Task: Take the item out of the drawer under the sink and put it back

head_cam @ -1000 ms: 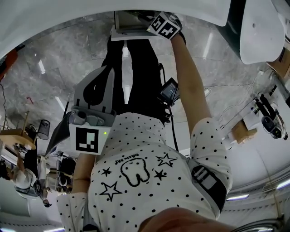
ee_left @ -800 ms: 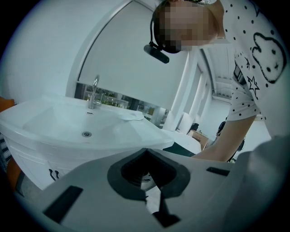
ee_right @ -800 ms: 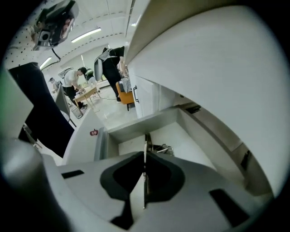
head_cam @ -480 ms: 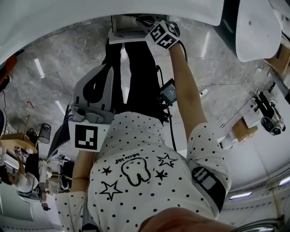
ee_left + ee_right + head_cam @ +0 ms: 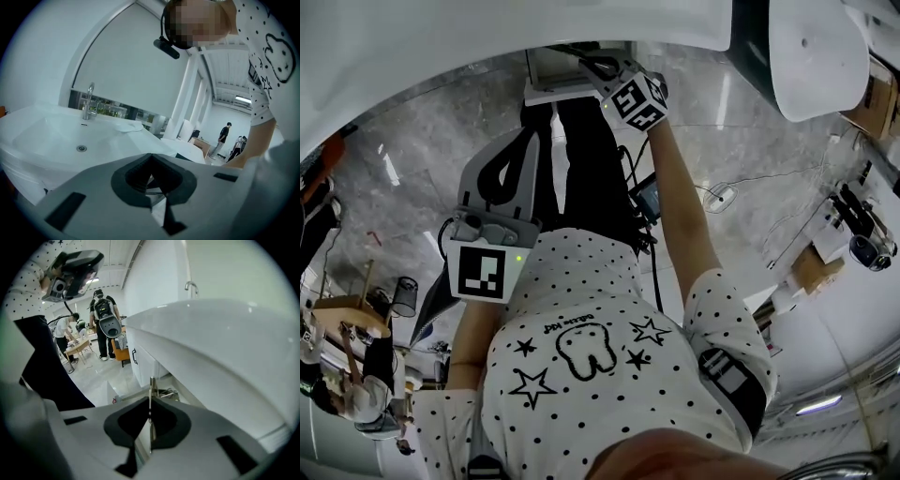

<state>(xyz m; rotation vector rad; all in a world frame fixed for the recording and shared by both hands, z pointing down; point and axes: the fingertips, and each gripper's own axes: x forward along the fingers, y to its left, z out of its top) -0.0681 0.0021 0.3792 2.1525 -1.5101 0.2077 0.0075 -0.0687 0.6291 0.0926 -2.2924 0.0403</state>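
White sink [image 5: 225,333] on the far side, chrome tap [image 5: 88,101] at its back edge; white drawer [image 5: 555,84] beneath, pulled open. Right gripper [image 5: 150,423] just at the drawer's mouth, jaws closed on a thin flat item [image 5: 151,383] seen edge-on, kind not discernible. Left gripper [image 5: 151,178] near the person's chest, well apart from the drawer, jaws together, nothing between. Grey marbled floor [image 5: 431,141] below.
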